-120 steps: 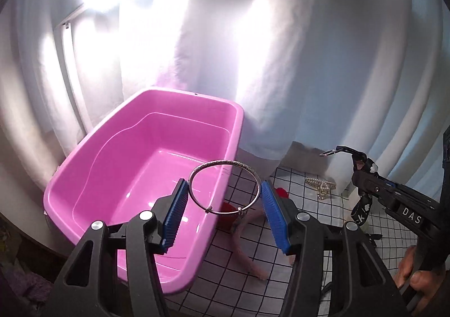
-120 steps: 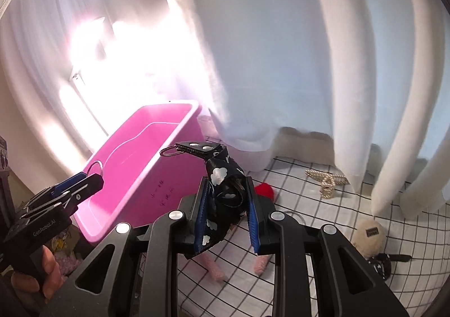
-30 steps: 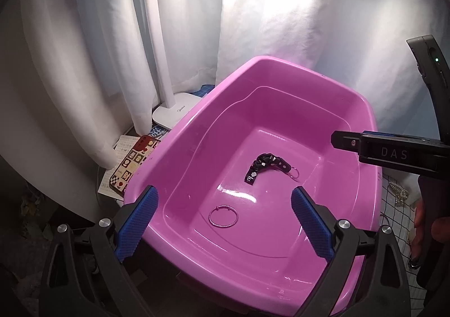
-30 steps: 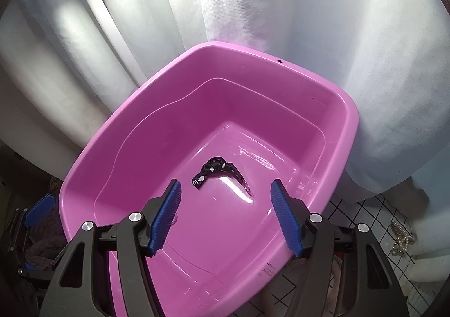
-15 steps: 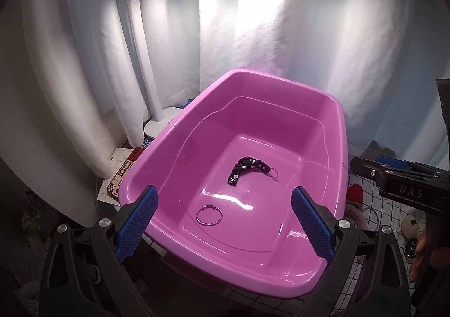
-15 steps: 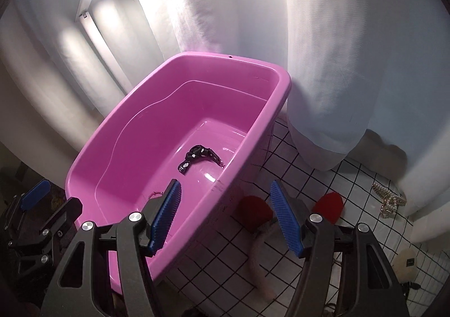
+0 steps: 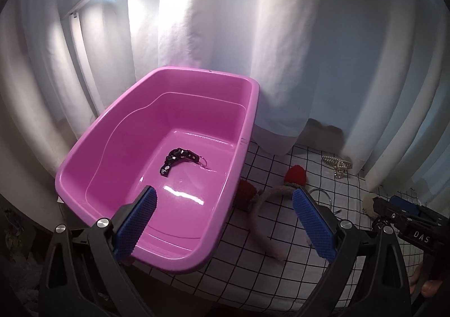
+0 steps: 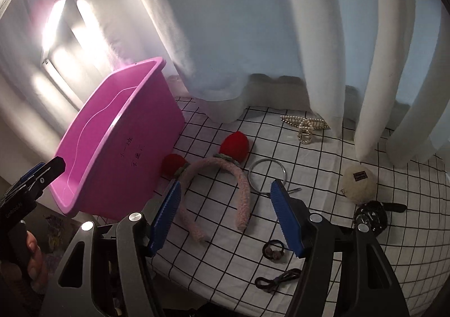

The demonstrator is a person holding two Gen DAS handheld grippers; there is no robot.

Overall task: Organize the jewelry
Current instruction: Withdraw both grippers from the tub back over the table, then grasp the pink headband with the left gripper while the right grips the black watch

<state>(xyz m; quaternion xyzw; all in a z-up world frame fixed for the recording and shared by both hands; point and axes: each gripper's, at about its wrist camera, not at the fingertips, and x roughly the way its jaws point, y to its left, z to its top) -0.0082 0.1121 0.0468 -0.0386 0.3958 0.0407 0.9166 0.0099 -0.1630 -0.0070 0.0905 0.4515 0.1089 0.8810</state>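
Deposited: black hair tie (image 7: pixel 177 160) lay in pink tub (image 7: pixel 247 131), bangle hidden behind left claw (image 7: pixel 223 221). Both claws had swung back, empty, spread wide. Right claw (image 8: pixel 225 218) faced worktop (image 8: pixel 365 246): headband (image 8: pixel 219 170), metal ring (image 8: pixel 267 173) outstanding.

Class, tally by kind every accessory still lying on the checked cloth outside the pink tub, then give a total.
Headband: 1
Metal ring: 1
Pearl hair claw: 1
Cream pom-pom: 1
Dark hair ties: 2
Black piece: 1
Total: 7
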